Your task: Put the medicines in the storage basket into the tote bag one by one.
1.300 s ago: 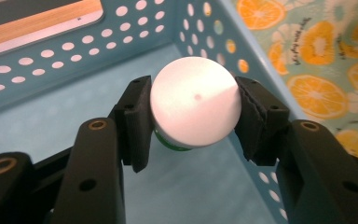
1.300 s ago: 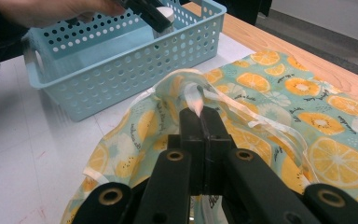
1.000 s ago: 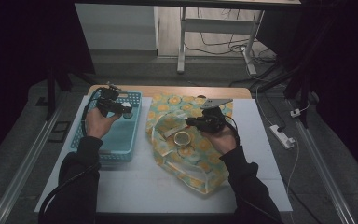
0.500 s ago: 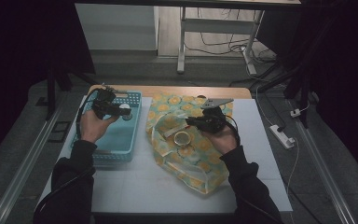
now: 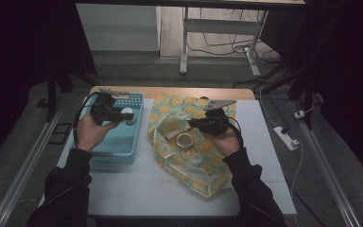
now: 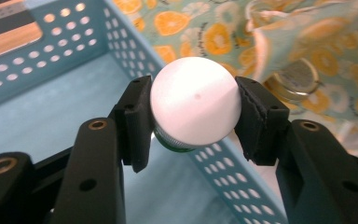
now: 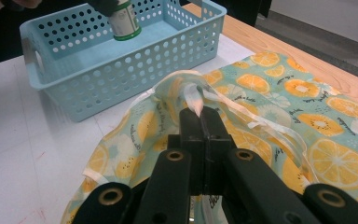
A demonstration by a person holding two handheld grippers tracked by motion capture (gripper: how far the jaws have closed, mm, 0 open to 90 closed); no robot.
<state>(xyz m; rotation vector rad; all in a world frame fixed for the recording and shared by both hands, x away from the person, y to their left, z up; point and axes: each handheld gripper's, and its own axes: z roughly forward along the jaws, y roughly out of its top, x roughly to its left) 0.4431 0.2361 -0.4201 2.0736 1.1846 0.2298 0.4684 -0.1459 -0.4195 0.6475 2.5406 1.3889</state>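
Left gripper (image 5: 118,113) pinches a white-capped bottle (image 6: 195,114) between its fingers, upright over the basket (image 5: 113,153), floor directly below; right gripper (image 7: 200,116), fingers pressed together on the bag's (image 5: 189,161) rim beside the basket, holds it open

White power strip (image 5: 286,138) w/ cable — on floor, right of table (image 5: 137,189).

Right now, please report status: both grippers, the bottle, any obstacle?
Left gripper shut on white-capped bottle, over blue basket. Right gripper shut on bag rim. Nothing in the way.
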